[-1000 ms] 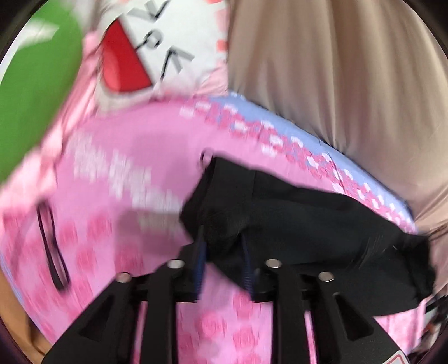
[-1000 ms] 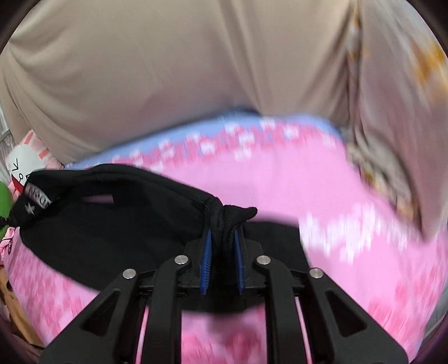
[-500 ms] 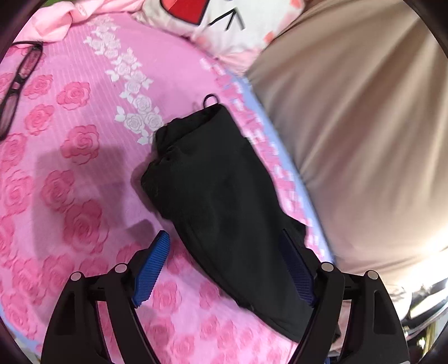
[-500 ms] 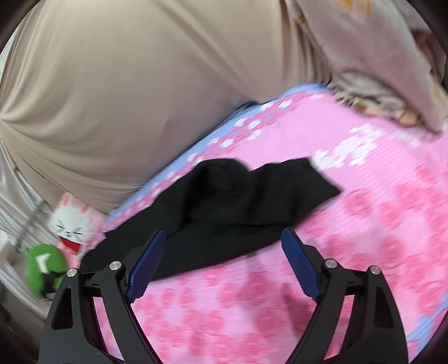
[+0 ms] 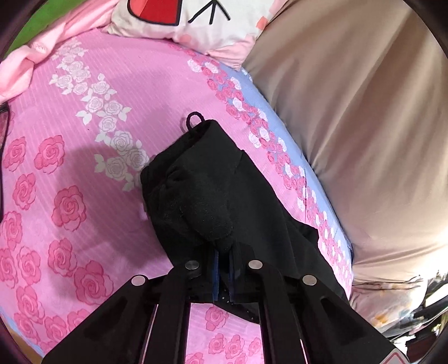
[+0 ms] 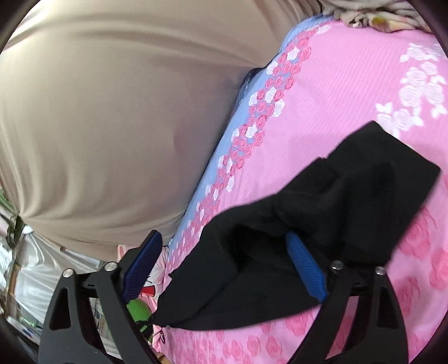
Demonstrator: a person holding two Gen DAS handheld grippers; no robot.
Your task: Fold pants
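The black pants (image 5: 221, 201) lie folded in a long strip on the pink rose bedsheet (image 5: 70, 173), near its blue edge. A drawstring loop (image 5: 194, 120) sticks out at the far end. My left gripper (image 5: 223, 277) is shut on a bunched fold of the pants at their near end. In the right wrist view the pants (image 6: 322, 229) lie across the sheet (image 6: 350, 92). My right gripper (image 6: 224, 268) is open and low over the pants, with its right blue pad (image 6: 305, 268) against the cloth.
A beige curtain (image 5: 358, 117) hangs along the bed's far side and fills the left of the right wrist view (image 6: 112, 112). A cartoon pillow (image 5: 190, 22) and pink cloth (image 5: 25, 58) lie at the head end. A green toy (image 6: 138, 309) shows low.
My left gripper, open half a second ago, has shut on a fold of the pants. My right gripper let go earlier, stays open and has come down closer to the pants.
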